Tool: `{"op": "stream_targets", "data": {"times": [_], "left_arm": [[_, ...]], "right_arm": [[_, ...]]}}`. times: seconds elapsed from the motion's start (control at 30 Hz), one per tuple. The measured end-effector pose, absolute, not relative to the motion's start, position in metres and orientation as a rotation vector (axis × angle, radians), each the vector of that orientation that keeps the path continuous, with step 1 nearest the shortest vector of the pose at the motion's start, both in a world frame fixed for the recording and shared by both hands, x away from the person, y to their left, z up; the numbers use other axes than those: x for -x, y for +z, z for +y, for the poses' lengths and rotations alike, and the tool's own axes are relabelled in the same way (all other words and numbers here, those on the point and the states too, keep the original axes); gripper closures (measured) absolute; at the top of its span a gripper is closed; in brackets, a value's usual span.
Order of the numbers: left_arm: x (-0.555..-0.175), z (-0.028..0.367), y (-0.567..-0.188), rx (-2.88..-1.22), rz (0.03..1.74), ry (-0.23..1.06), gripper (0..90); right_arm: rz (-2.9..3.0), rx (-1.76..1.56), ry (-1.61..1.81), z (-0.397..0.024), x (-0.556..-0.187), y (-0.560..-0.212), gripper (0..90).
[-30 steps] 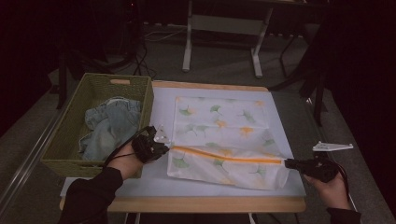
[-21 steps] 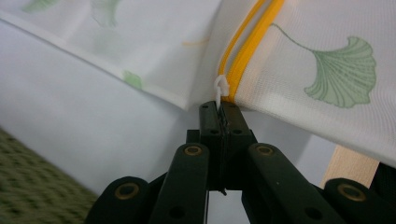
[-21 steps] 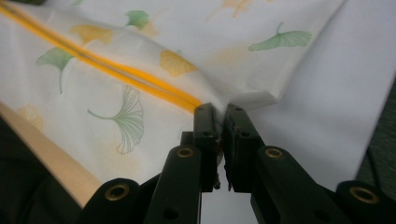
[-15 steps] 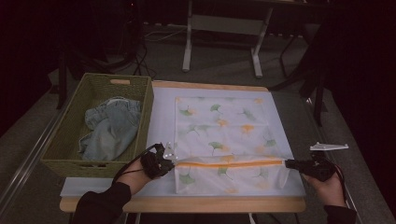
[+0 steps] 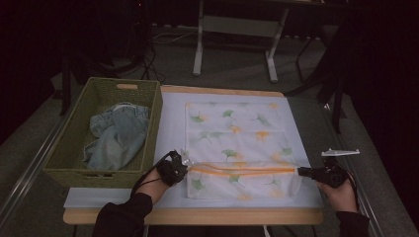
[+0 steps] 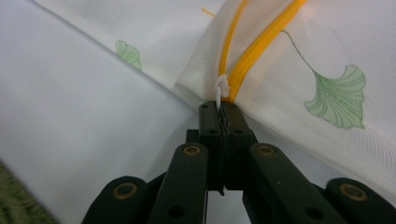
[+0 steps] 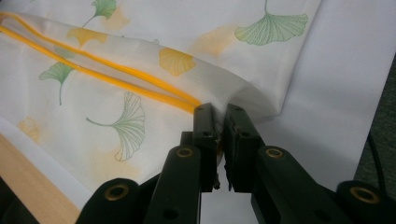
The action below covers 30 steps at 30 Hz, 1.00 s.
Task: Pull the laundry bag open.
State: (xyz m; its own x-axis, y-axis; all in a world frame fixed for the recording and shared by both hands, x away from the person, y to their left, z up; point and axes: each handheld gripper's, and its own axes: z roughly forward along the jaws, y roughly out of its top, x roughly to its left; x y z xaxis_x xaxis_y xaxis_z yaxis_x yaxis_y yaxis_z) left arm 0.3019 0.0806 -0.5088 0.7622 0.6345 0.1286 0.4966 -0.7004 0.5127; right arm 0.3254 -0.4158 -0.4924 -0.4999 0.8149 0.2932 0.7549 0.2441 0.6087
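High view shows the laundry bag's orange zipper running nine to three o'clock, left gripper clamped on its white pull tab, right gripper pinching the far corner.

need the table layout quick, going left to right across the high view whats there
green woven basket holding blue-grey cloth → left hand-held gripper → leaf-print mesh bag with orange zipper → right hand-held gripper

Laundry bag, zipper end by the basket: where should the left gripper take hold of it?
On the small white zipper pull, coming in level from the basket side, along the orange zipper. The pull juts out past the laundry bag edge, thin enough to pinch; the left gripper is shut on it.
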Motion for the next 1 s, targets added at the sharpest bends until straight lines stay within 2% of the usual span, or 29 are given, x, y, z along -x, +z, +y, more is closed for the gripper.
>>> {"op": "stream_targets", "data": {"times": [0.13,0.17,0.2,0.23,0.27,0.37,0.4,0.53,0.63,0.67,0.77,1.0], "left_arm": [[-0.302,0.083,-0.517,-2.504,0.863,0.358,83.9],[-0.301,0.084,-0.516,-2.509,0.868,0.360,75.2],[-0.301,0.084,-0.515,-2.508,0.871,0.365,75.2],[-0.299,0.085,-0.509,-2.489,0.872,0.372,71.3],[-0.299,0.085,-0.509,-2.489,0.872,0.372,67.7],[-0.294,0.085,-0.498,-2.456,0.865,0.398,65.7],[-0.292,0.084,-0.494,-2.445,0.869,0.410,61.2],[-0.285,0.088,-0.480,-2.402,0.882,0.465,53.1],[-0.284,0.091,-0.476,-2.367,0.887,0.446,52.2],[-0.282,0.093,-0.474,-2.357,0.887,0.440,48.8],[-0.276,0.094,-0.472,-2.333,0.854,0.409,46.6],[-0.260,0.091,-0.475,-2.316,0.789,0.346,45.8]], "right_arm": [[2.412,-1.533,1.092,-0.417,-0.325,-0.494,80.9],[2.389,-1.538,1.083,-0.420,-0.323,-0.492,74.6],[2.389,-1.538,1.083,-0.420,-0.323,-0.492,74.6],[2.354,-1.528,1.082,-0.421,-0.321,-0.487,68.0],[2.354,-1.528,1.082,-0.421,-0.321,-0.487,68.0],[2.286,-1.506,1.131,-0.424,-0.318,-0.475,64.6],[2.267,-1.478,1.152,-0.423,-0.316,-0.469,62.8],[2.276,-1.355,1.199,-0.406,-0.308,-0.448,56.6],[2.298,-1.306,1.204,-0.396,-0.307,-0.443,56.4],[2.328,-1.254,1.212,-0.386,-0.307,-0.440,55.5],[2.367,-1.211,1.211,-0.373,-0.307,-0.442,54.4],[2.513,-1.121,1.144,-0.326,-0.324,-0.467,51.8]]}}
